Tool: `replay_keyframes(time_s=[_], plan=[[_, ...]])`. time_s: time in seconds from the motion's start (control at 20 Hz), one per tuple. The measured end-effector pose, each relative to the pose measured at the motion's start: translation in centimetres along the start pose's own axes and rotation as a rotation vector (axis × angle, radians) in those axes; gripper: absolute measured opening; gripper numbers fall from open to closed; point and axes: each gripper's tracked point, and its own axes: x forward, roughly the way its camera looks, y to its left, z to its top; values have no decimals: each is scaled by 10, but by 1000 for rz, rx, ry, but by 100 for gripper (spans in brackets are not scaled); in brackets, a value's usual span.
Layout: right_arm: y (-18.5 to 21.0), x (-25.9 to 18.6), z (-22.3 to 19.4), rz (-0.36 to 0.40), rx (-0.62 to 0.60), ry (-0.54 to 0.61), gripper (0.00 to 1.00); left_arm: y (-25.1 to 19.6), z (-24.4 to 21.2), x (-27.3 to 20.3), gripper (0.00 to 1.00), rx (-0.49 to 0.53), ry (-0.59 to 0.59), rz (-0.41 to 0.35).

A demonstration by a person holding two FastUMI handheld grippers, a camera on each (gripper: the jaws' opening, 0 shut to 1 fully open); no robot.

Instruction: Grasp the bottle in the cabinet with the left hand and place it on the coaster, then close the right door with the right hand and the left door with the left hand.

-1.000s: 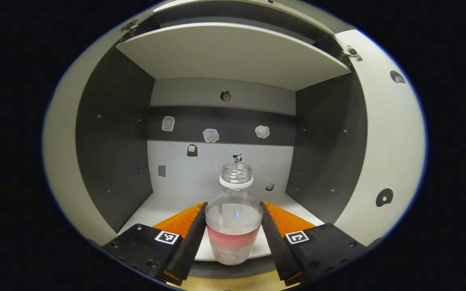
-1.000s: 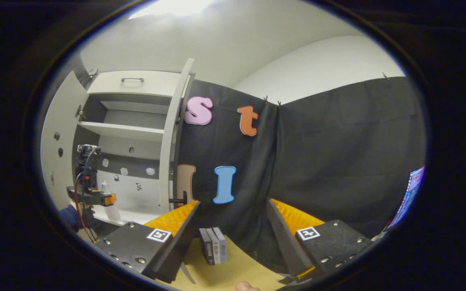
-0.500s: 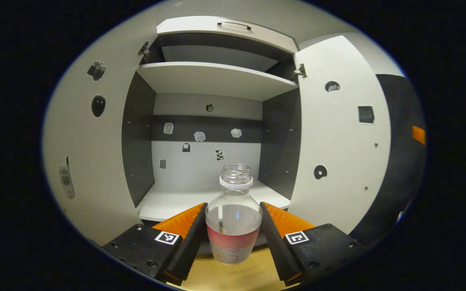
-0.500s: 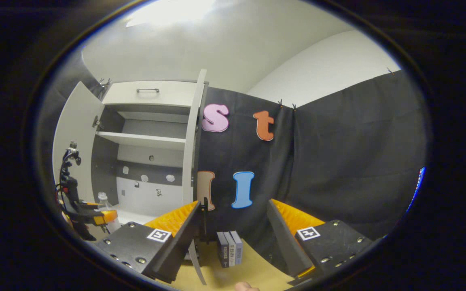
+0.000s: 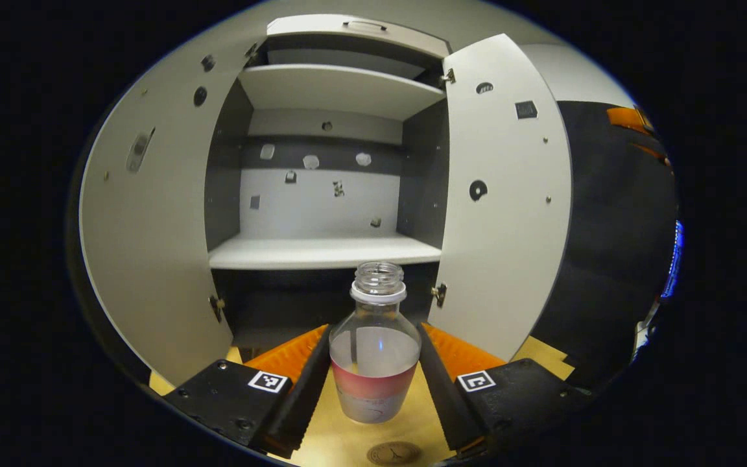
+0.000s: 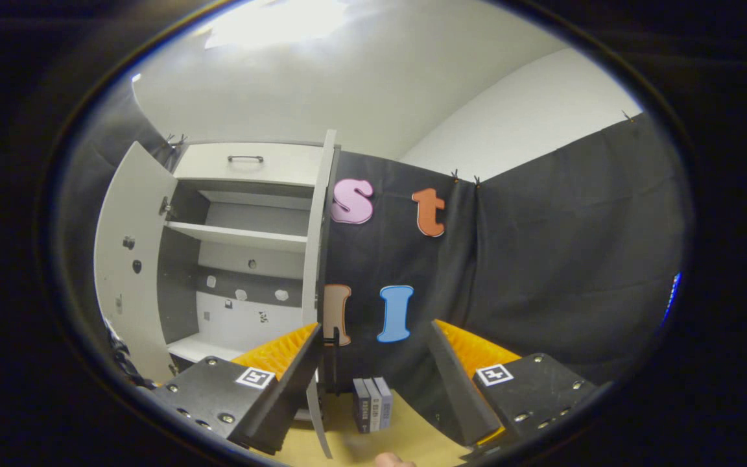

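Bottle (image 5: 373,353) clamped upright in left tongs (image 5: 373,373) above bench; coaster (image 5: 394,453) half cut off below. Right tongs (image 6: 373,363) gape wide, holding nothing.

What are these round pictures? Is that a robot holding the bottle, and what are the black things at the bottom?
No robot here: a person holds a grabbing tool in each hand, and each tool carries a camera looking along its two fingers.

In the left gripper view, the left gripper squeezes a clear bottle with no cap, some liquid inside. Behind it stands a cabinet with both doors open. On the wooden table just below lies a round coaster.

In the right gripper view, the right gripper is open and holds nothing. It looks at the same cabinet from the side, with some small books standing on the table.
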Motion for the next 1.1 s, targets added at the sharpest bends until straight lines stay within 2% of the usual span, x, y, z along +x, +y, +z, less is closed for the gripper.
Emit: replay_keyframes(time_s=[0.15,0.35,0.45,0.55,0.6,0.8,1.1], plan=[[-8,-5,6,-15,-19,-13,96,5,-53,2,81,-81,89,10],[-17,-9,9,-34,-39,-22,97,-3,-121,6,81,-174,237,-24],[-19,-9,9,-43,-47,-26,97,0,-143,8,84,-184,281,-10],[-20,-9,11,-49,-52,-31,97,1,-161,8,81,-170,304,12],[-21,-9,10,-52,-56,-32,96,-3,-169,7,81,-176,318,-4],[-24,-9,8,-60,-57,-25,96,-13,-174,2,81,-150,303,-18],[-22,-10,2,-46,-62,-7,96,-16,-170,0,81,-113,230,33]])
